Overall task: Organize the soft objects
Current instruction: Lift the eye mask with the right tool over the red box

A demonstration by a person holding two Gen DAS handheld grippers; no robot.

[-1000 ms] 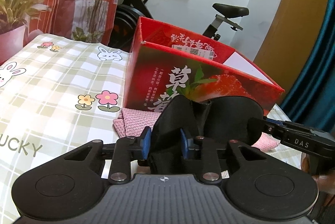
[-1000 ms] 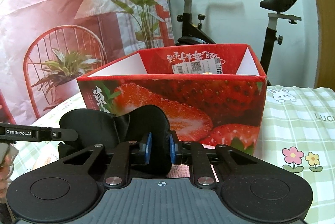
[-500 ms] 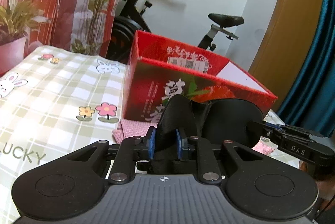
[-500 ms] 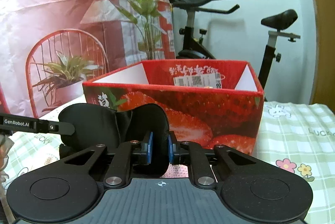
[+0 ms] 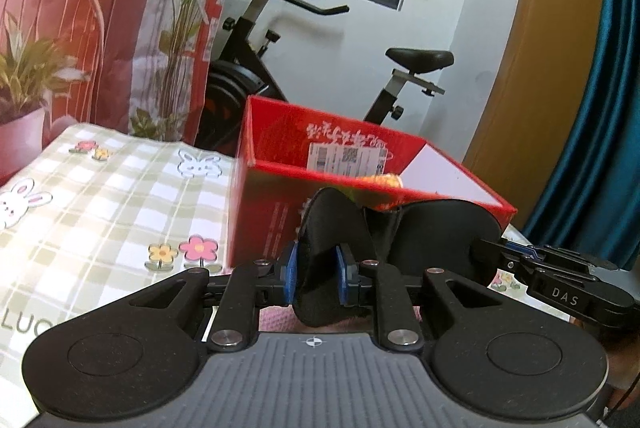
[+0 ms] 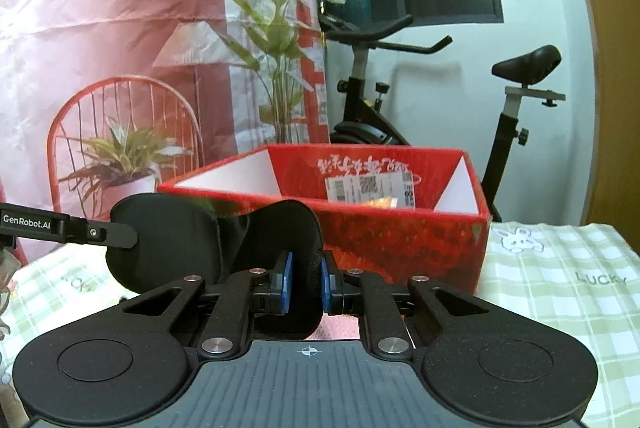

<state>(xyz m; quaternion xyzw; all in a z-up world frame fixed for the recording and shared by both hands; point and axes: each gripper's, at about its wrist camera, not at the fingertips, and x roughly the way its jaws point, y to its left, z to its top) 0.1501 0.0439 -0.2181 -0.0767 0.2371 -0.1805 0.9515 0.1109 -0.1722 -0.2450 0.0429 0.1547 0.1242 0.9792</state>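
A black padded eye mask (image 5: 436, 232) hangs between my two grippers, above the table. My left gripper (image 5: 316, 274) is shut on its left lobe. My right gripper (image 6: 306, 280) is shut on its right lobe (image 6: 288, 248). The right gripper also shows from the side in the left wrist view (image 5: 560, 280), and the left one in the right wrist view (image 6: 68, 230). A red strawberry-print box (image 5: 280, 211) stands open just behind the mask, with something orange inside (image 5: 384, 181). It also shows in the right wrist view (image 6: 404, 248). A pink knitted cloth (image 5: 276, 320) lies under the mask.
The table has a green checked cloth (image 5: 100, 195) with rabbits and flowers. An exercise bike (image 6: 372, 115) stands behind the box. A printed backdrop with a red chair and plants (image 6: 120, 99) hangs at the back left. A blue curtain (image 5: 600, 131) is at the right.
Both grippers have risen with the mask, which now reaches the box's rim. The box interior and the orange item have come into view.
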